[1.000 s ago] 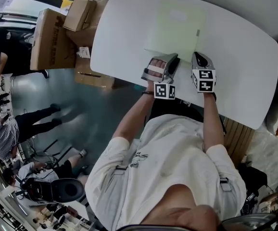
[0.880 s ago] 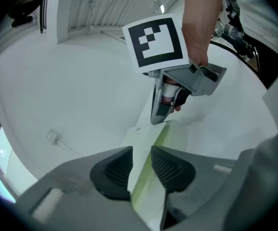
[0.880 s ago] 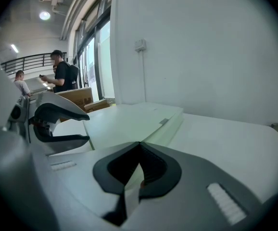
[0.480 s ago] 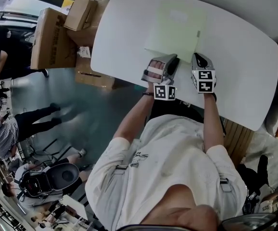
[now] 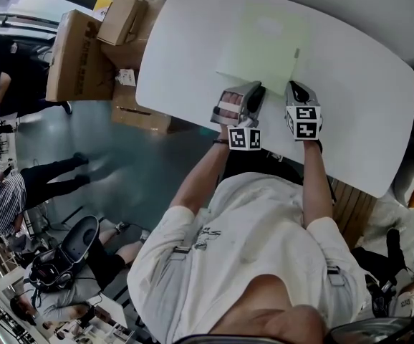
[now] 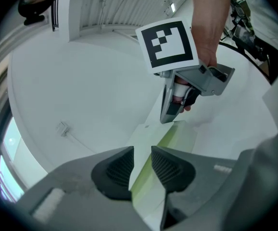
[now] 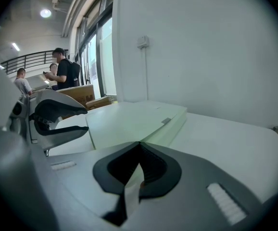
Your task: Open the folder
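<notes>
A pale green folder (image 5: 263, 41) lies closed on the white table (image 5: 350, 84), with a small clasp on its right edge. Both grippers sit at its near edge. My left gripper (image 5: 257, 92) has the folder's near edge (image 6: 177, 136) between its jaws (image 6: 142, 165), and the pads close on it from both sides. My right gripper (image 5: 295, 87) pinches the thin near right corner of the cover, which shows as a pale sliver between its pads (image 7: 138, 170). The folder (image 7: 129, 121) stretches flat ahead of it. The left gripper (image 7: 57, 119) shows at the left of that view.
Cardboard boxes (image 5: 78, 56) stand on the floor beyond the table's left edge. Several people (image 5: 6, 192) are on the floor at the far left. A white wall with a small outlet (image 7: 143, 42) rises behind the table. The person's torso (image 5: 250, 249) fills the near side.
Both grippers and the folder stay where they were. Only the people on the floor at the left have shifted.
</notes>
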`<state>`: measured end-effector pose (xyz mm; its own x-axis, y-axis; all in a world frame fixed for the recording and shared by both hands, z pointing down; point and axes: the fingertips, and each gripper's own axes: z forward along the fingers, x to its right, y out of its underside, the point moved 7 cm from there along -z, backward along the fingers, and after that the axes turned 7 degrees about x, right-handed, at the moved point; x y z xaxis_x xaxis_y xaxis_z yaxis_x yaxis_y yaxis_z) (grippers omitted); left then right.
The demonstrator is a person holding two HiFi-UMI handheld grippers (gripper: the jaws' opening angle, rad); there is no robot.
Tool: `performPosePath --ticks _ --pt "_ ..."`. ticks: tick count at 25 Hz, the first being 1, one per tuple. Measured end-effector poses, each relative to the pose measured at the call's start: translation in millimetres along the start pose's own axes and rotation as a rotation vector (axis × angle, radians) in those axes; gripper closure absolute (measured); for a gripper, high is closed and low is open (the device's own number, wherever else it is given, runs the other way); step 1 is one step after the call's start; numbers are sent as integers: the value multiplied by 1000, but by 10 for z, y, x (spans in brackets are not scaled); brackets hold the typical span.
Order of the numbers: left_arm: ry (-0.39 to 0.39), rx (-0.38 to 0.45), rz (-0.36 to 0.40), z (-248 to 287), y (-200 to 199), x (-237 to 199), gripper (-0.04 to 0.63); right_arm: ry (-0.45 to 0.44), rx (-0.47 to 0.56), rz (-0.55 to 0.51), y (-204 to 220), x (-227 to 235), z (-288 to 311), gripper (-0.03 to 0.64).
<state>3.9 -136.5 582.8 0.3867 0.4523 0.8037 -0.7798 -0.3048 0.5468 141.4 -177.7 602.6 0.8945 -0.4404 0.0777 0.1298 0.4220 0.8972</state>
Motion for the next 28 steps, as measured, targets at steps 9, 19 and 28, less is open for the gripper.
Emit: performPosePath --ticks 9,19,28 --pt "81 -16 146 22 136 107 482 -1 -2 -17 -14 -37 -4 615" --pt "108 -53 170 -30 306 113 482 -1 9 -17 6 -44 -21 615" --pt "127 -48 227 50 320 68 482 -6 8 -11 18 -36 13 615"
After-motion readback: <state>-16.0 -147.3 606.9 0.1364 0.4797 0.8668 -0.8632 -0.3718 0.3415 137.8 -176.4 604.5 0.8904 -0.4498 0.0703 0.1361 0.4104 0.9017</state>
